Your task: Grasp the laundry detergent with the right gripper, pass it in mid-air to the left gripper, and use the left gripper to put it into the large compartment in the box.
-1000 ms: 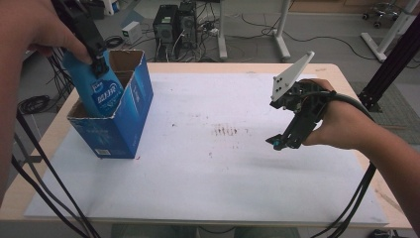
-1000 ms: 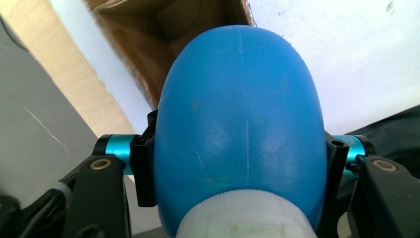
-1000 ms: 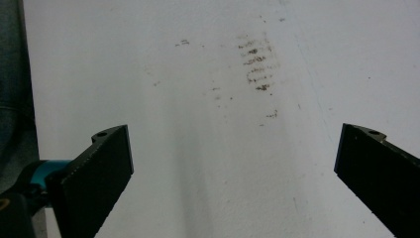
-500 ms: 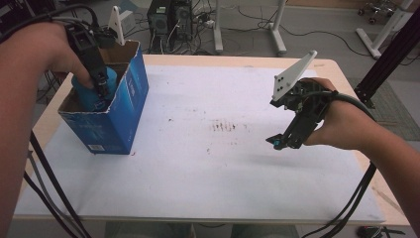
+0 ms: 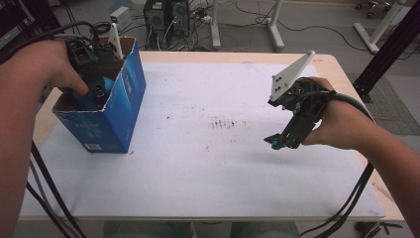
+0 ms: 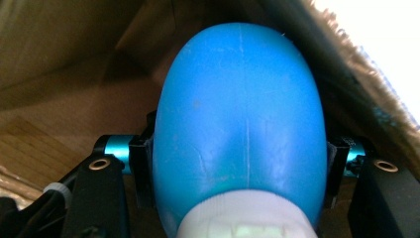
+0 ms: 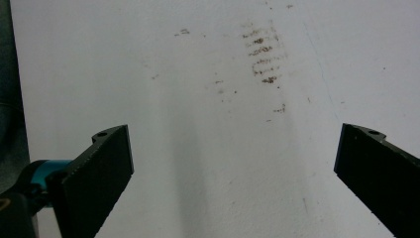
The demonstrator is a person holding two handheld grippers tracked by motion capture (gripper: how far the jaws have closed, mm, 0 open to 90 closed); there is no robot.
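Note:
A blue cardboard box [image 5: 110, 116] with an open top stands at the table's left end. My left gripper [image 5: 97, 90] reaches down into it, shut on a blue bottle [image 5: 89, 99]. In the left gripper view the bottle [image 6: 240, 114] sits with its white cap [image 6: 245, 218] toward the camera, the jaws pressing on both its sides, and the box's brown inner walls [image 6: 59, 59] are all around. Over the right part of the table hangs my right gripper [image 5: 276, 143], open and with nothing in it. The right gripper [image 7: 235, 163] looks down on bare white table [image 7: 173, 89].
The white table top [image 5: 223, 173] carries a patch of brown smudges [image 5: 228, 122] near its middle. Behind the table stand computer cases [image 5: 166, 15] and desk legs [image 5: 275, 22], and a black frame [image 5: 389, 49] rises at the right. Cables hang off the table's left and right edges.
My left hand has come down, taking the blue bottle from above the box's rim to deep inside the box. The right gripper has stayed where it was.

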